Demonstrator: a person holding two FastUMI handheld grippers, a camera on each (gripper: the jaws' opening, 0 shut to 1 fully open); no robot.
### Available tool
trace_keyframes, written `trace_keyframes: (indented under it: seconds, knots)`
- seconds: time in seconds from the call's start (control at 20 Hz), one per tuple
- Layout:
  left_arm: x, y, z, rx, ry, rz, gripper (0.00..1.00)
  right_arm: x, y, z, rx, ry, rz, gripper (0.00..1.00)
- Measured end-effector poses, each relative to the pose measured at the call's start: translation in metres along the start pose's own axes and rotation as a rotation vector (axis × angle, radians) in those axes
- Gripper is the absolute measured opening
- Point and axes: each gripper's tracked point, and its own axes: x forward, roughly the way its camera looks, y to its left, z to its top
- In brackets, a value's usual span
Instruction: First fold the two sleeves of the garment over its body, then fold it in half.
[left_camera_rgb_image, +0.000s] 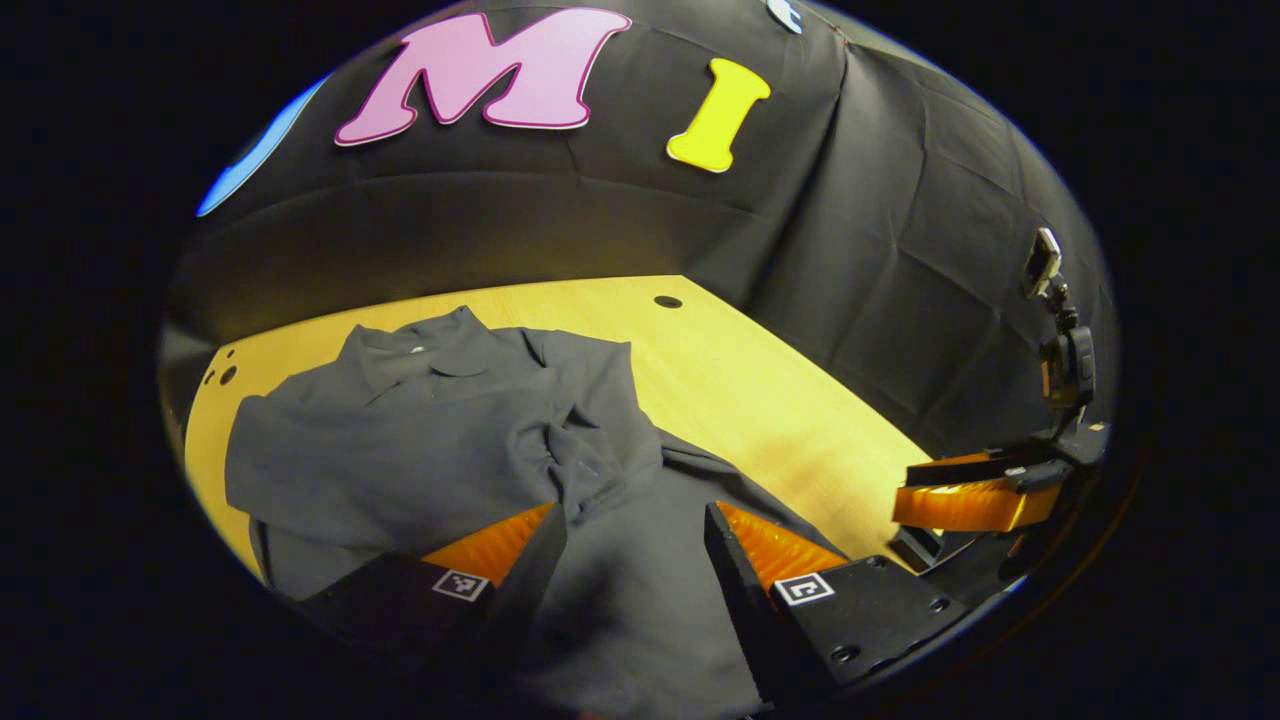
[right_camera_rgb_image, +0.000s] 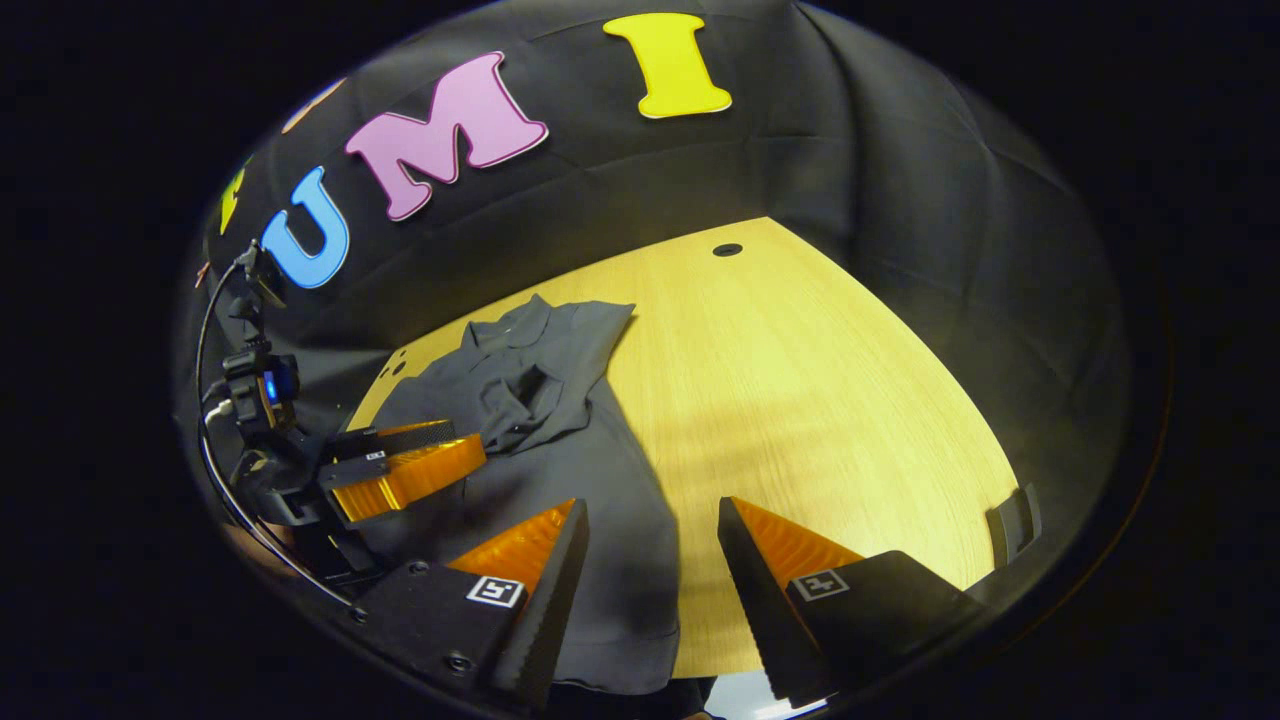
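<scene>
A dark grey collared shirt (left_camera_rgb_image: 430, 430) lies flat on the yellow wooden table (left_camera_rgb_image: 760, 400), collar at the far end. One sleeve (left_camera_rgb_image: 590, 440) lies folded over its body; the other sleeve (left_camera_rgb_image: 265, 455) spreads out to the left. My left gripper (left_camera_rgb_image: 635, 520) is open above the shirt's lower body, with nothing between its fingers. My right gripper (right_camera_rgb_image: 650, 505) is open too, over the shirt's (right_camera_rgb_image: 560, 400) lower side edge, one finger above cloth and one above bare table (right_camera_rgb_image: 820, 400). Each gripper appears side-on in the other's view: right gripper (left_camera_rgb_image: 975, 495), left gripper (right_camera_rgb_image: 410, 465).
A round cable hole (right_camera_rgb_image: 727, 249) sits at the table's far end, and small holes (left_camera_rgb_image: 228, 374) near the far left corner. A dark bracket (right_camera_rgb_image: 1012, 520) stands at the table's right edge. The black cloth wall closes the far sides. Bare wood lies right of the shirt.
</scene>
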Motion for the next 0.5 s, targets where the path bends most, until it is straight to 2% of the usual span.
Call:
trace_keyframes:
  seconds: [0.05,0.1,0.35,0.5]
  knots:
    - [-0.01,-0.001,-0.002,-0.014,-0.004,-0.01,0.88,-0.003,0.003,-0.006,-0.001,0.011,0.004,0.7]
    - [-0.02,0.0,-0.004,-0.022,-0.008,-0.012,0.88,-0.004,0.007,-0.011,-0.005,0.018,0.005,0.87]
    - [-0.074,0.022,-0.022,-0.059,-0.003,-0.008,0.93,-0.012,0.018,-0.034,-0.022,0.054,0.002,0.93]
    - [-0.108,0.048,-0.033,-0.068,0.003,0.036,0.93,-0.017,0.021,-0.045,-0.03,0.072,-0.007,0.93]
